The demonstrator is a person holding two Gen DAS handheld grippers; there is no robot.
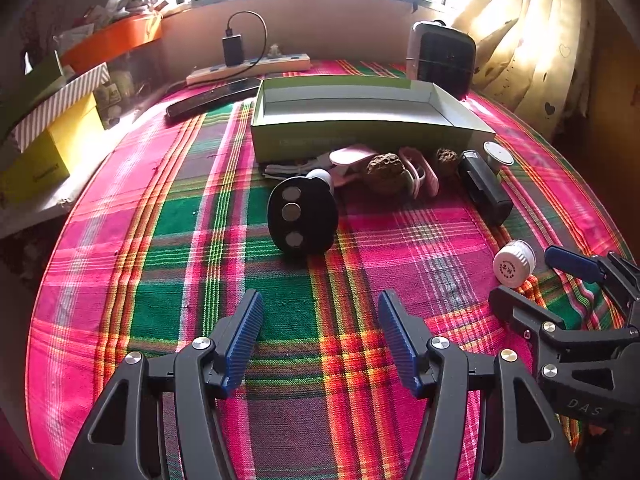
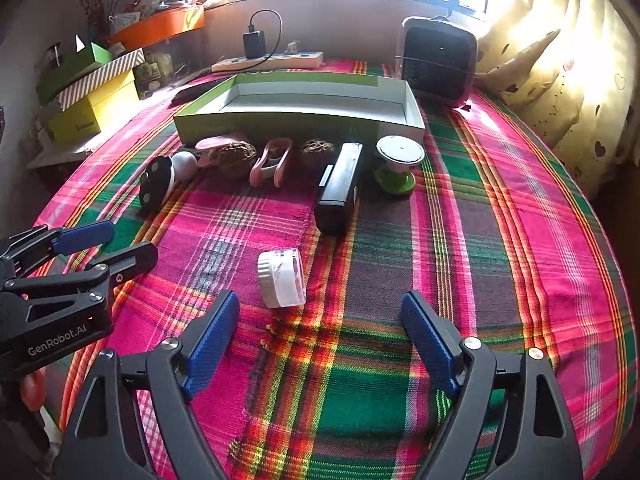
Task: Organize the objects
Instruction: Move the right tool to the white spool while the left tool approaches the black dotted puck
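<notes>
bottle: white bottle (image 2: pixel 281 279) on its side, just ahead-left of right claw (image 2: pixel 320 316)
nearer: right claw
claws: both spread, empty; left claw (image 1: pixel 320 320)

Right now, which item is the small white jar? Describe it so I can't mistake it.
Start at the long green box on the plaid cloth, with a row of items along its front. The white jar lies on its side, alone, nearer than that row, just ahead of the right gripper. It is the only item apart from the row.

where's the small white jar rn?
Right wrist view: white jar lies on its side on the plaid cloth, just ahead of the open right gripper, nearer than the black case.
</notes>
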